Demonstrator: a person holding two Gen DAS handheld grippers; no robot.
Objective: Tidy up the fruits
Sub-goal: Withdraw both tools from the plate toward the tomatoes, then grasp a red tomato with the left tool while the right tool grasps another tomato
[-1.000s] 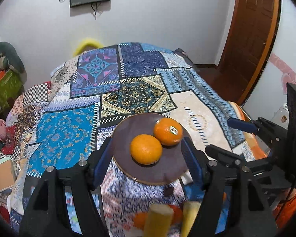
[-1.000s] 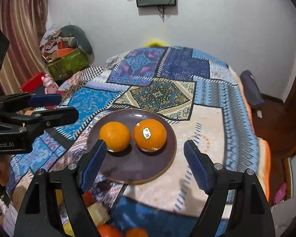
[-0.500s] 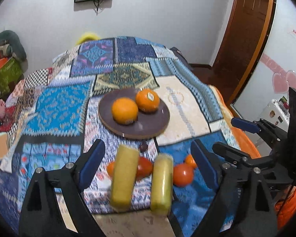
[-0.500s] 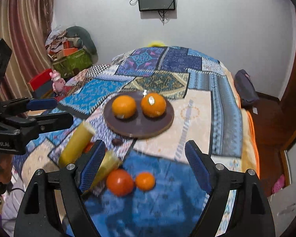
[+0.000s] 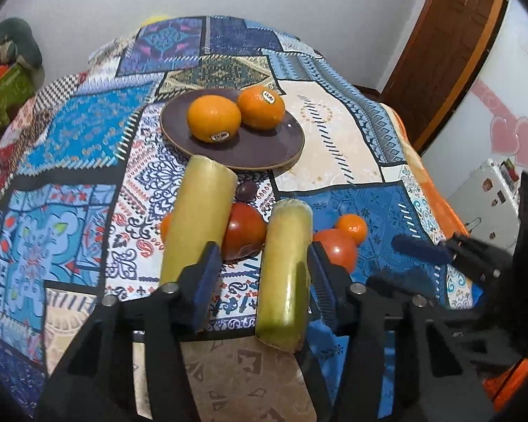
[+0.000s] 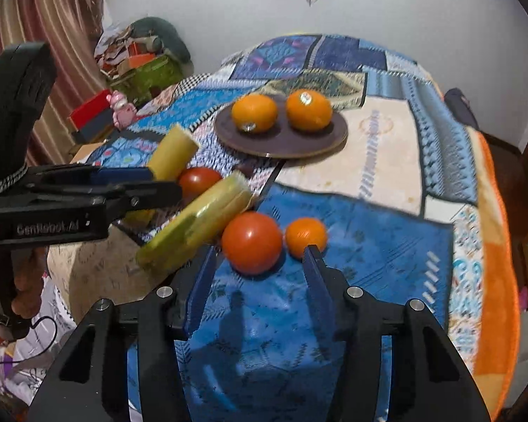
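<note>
Take the brown plate on the patchwork blanket as your marker. It carries two oranges, side by side and touching.

Nearer you than the plate, from left to right in the left camera: a yellow-green stalk, a red tomato partly hidden behind it, a second stalk, another tomato, and a small orange fruit touching that tomato. A small dark fruit lies just below the plate's near rim.

Your left gripper hangs over this row with its jaws partly open. The second stalk lies between the blue pads, close against the right one; whether it is gripped, you cannot tell.

Your right gripper sits to the right of that, jaws partly open and holding nothing, just short of the right-hand tomato and small orange fruit.
</note>
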